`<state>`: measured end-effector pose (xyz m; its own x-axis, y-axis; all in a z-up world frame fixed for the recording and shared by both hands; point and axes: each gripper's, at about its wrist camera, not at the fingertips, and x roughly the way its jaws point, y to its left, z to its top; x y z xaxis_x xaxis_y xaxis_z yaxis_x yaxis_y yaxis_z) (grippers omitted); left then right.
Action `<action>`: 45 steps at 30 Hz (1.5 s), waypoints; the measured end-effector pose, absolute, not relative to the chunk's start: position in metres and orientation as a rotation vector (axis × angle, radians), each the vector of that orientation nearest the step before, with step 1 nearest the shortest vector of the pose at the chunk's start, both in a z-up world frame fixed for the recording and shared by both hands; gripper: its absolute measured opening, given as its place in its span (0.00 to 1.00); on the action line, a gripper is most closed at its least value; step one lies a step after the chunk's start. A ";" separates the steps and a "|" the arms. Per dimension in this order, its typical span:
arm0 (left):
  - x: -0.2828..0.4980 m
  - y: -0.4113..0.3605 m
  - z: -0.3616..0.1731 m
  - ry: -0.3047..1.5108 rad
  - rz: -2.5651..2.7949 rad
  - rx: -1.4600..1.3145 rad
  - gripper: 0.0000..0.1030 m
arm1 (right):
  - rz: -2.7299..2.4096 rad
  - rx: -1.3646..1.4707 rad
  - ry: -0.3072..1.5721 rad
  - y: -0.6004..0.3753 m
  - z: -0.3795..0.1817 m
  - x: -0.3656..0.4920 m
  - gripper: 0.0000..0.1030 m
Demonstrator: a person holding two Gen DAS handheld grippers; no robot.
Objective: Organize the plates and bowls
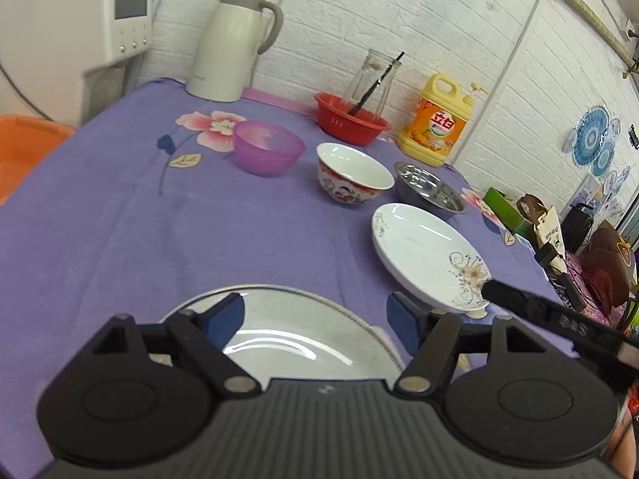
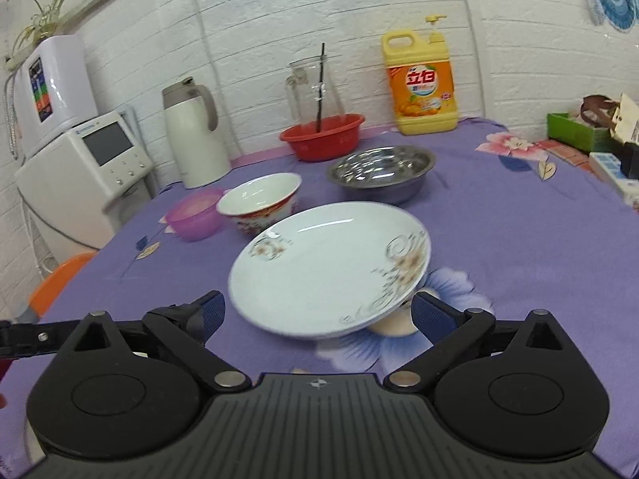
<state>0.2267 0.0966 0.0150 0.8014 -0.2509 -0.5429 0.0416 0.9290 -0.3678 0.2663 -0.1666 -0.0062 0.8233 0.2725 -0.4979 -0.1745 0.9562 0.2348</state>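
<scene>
A white floral plate [image 2: 331, 271] lies on the purple cloth just ahead of my right gripper [image 2: 315, 313], which is open with its jaws either side of the plate's near rim. The plate also shows in the left wrist view [image 1: 427, 251], with a right finger [image 1: 519, 299] at its edge. My left gripper [image 1: 319, 319] is open over a silver-rimmed white plate [image 1: 295, 331]. Farther back stand a purple plastic bowl [image 1: 267, 147], a red-patterned white bowl [image 1: 351, 171] and a steel bowl [image 1: 431, 191].
A red basin [image 1: 351, 119] holding a glass jug, a yellow detergent bottle [image 1: 435, 119] and a white thermos [image 1: 227, 44] line the wall. A white appliance [image 1: 76, 28] and an orange stool [image 1: 24, 147] are on the left. Boxes and bags [image 1: 559, 231] sit past the right edge.
</scene>
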 end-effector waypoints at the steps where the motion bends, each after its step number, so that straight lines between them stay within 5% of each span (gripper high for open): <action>1: 0.234 0.091 0.017 0.630 -0.166 -0.350 0.69 | 0.226 0.171 0.565 -0.172 -0.007 0.281 1.00; 8: 0.306 0.055 0.018 0.712 -0.186 -0.323 0.69 | 0.164 0.153 0.687 -0.192 -0.038 0.363 1.00; 17: 0.381 0.017 -0.004 0.850 -0.182 -0.289 0.69 | 0.194 0.106 0.689 -0.189 -0.050 0.362 1.00; 45: 0.404 -0.023 -0.020 0.818 -0.118 -0.175 0.69 | 0.221 0.027 0.695 -0.177 -0.052 0.358 1.00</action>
